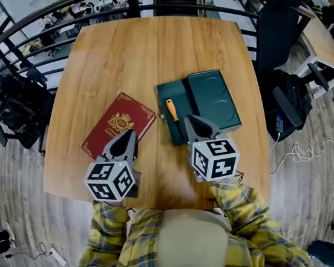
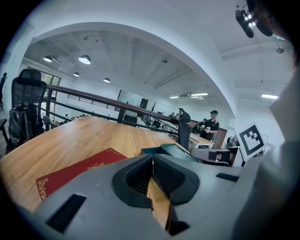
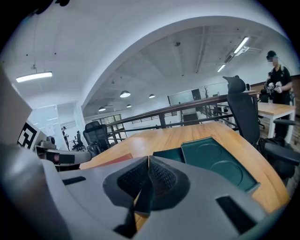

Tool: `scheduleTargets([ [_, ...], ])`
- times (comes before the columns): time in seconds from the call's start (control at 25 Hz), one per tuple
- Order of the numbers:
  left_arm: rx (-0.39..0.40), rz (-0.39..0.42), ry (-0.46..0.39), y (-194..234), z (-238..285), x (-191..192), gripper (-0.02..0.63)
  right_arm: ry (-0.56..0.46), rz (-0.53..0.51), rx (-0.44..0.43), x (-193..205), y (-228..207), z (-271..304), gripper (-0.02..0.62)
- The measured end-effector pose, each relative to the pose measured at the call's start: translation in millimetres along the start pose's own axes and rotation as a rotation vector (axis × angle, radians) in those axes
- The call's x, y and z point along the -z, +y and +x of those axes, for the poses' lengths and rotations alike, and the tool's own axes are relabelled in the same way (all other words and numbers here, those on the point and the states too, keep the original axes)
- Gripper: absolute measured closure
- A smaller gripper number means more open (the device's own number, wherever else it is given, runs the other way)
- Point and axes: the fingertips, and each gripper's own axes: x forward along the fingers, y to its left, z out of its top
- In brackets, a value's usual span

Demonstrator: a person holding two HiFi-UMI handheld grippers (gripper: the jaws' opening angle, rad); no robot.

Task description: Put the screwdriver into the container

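Lying in container (image 1: pixel 166 93), screwdriver (image 1: pixel 172 110) just beyond right hand-held gripper (image 1: pixel 189 121)

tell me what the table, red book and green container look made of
table: wood or wood-look laminate, satin sheen, grain lines show.
red book: maybe leatherette or coated board, with a gold embossed crest.
green container: probably matte moulded plastic, going by the pressed circles; painted metal is possible.

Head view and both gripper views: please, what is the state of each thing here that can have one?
left gripper: shut, nothing between its jaws.
right gripper: shut, nothing between its jaws.
screwdriver: lying flat on the container's left part, not held.
container: open, its two green parts side by side.
red book: closed, flat on the table.
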Motion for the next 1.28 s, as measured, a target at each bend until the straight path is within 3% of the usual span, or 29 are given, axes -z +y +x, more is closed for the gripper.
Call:
scheduleTargets([
  [1.28,0.022,0.002,-0.001,-5.5,-8.0,-2.3,0.591,0.008,0.008,0.009,3.3,7.0,-8.3,0.529],
])
